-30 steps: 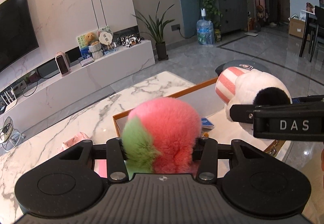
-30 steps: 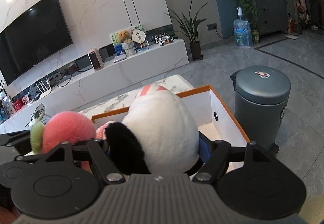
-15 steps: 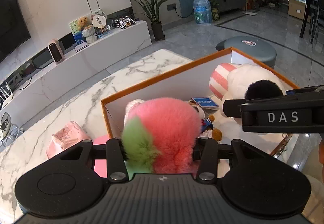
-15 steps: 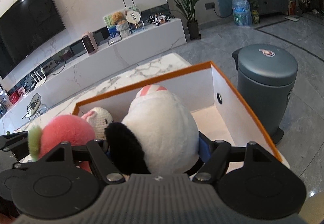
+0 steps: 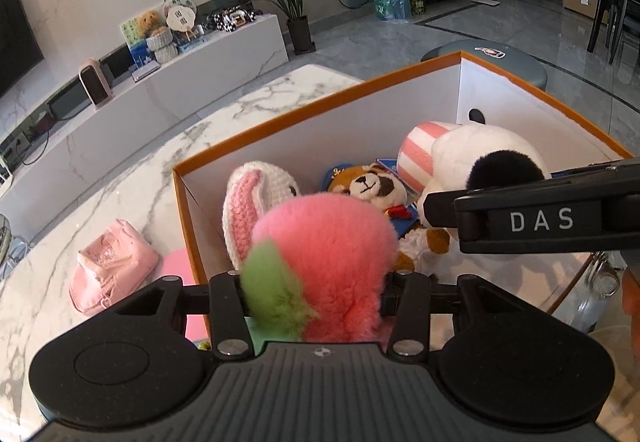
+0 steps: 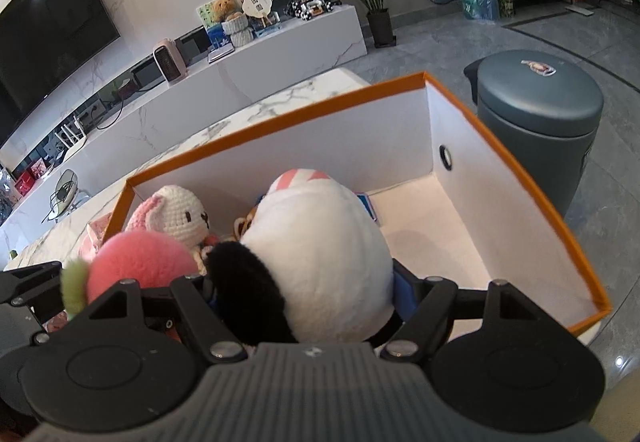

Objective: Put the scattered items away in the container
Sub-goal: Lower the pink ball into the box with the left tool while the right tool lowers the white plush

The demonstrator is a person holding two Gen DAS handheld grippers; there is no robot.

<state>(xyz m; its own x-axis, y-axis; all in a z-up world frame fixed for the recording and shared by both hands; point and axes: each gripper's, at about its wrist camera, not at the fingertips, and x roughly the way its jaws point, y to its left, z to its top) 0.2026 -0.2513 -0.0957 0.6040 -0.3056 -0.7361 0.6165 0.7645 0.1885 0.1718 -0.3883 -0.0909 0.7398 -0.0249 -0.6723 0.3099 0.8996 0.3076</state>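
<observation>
Marble table carries the box, orange outside, white inside, top open. Box sits at the table's far right end; a grey bin stands on the floor just beyond it.

Both claws hang over the box's near edge, pointed down into it.

Right claw: jaws wide, clamped on a panda plush, white body, black ear toward the camera, pink-striped hat at the far end. Panda is above the box's middle, not resting on the floor of it as far as can be told. In the left view the same panda shows at right, with the right claw's finger marked DAS across it.

Left claw: jaws about half open, pressed on both sides of a peach plush, fluffy pink with a green leaf tuft at lower left. Peach is over the box's left near corner, above the toys already inside.

Inside the box, left end: a knitted bunny, white with pink ears, leaning at the left wall. Just right of it a small bear, brown and white face, red bow, lying between bunny and panda. A blue card lies flat on the box floor behind the panda. Right half of the box floor is bare.

Outside, on the table left of the box: a pink pouch, well apart from the claws. A flat pink thing touches the box's left wall; cannot tell what it is.
</observation>
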